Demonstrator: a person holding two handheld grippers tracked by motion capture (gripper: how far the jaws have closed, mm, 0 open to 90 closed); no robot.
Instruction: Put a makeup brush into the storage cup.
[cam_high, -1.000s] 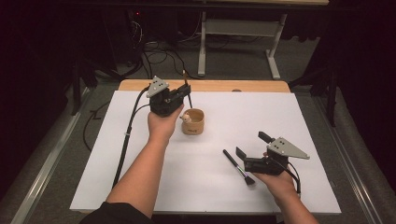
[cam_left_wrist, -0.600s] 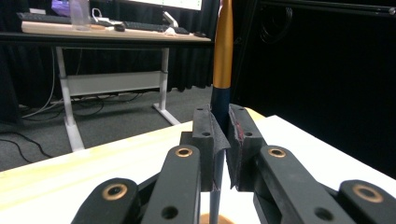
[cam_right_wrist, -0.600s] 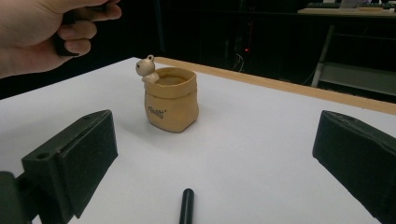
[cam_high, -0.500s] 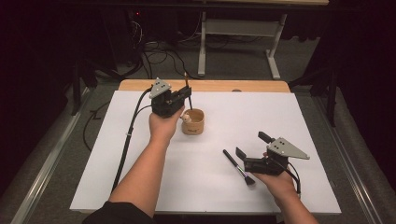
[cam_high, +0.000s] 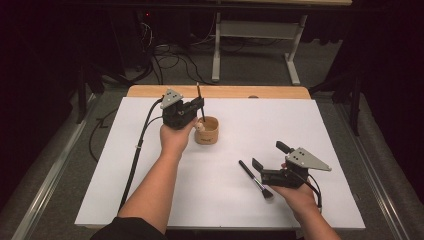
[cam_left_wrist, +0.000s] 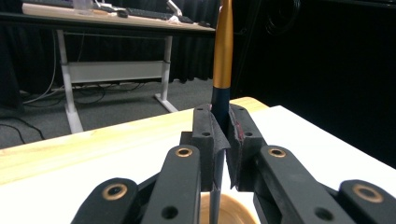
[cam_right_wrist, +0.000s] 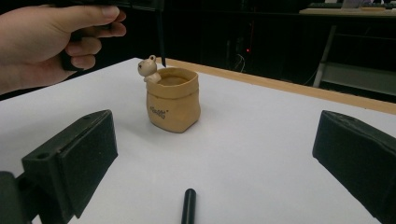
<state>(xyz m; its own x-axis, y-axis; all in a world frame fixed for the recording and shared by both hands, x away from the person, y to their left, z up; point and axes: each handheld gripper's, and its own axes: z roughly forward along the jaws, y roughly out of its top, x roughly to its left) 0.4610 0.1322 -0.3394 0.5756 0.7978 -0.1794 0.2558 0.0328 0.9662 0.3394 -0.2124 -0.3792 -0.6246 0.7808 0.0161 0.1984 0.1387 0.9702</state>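
Tan pot (cam_high: 207, 131) on the tabletop (cam_high: 300, 125): our left tool (cam_high: 199, 104) pinches a brush (cam_high: 200, 102) upright, tip directly above its mouth; our right tool (cam_high: 268, 161), spread, waits well off beside a second brush (cam_high: 255, 179).

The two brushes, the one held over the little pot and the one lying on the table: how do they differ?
The held brush stands upright, clamped in the left gripper above the sack-shaped pot; the loose brush lies flat on the white table near the open right gripper. The held brush shows a gold band on its handle; the loose brush looks all black with a bristle head showing. Both are slim, dark-handled brushes.
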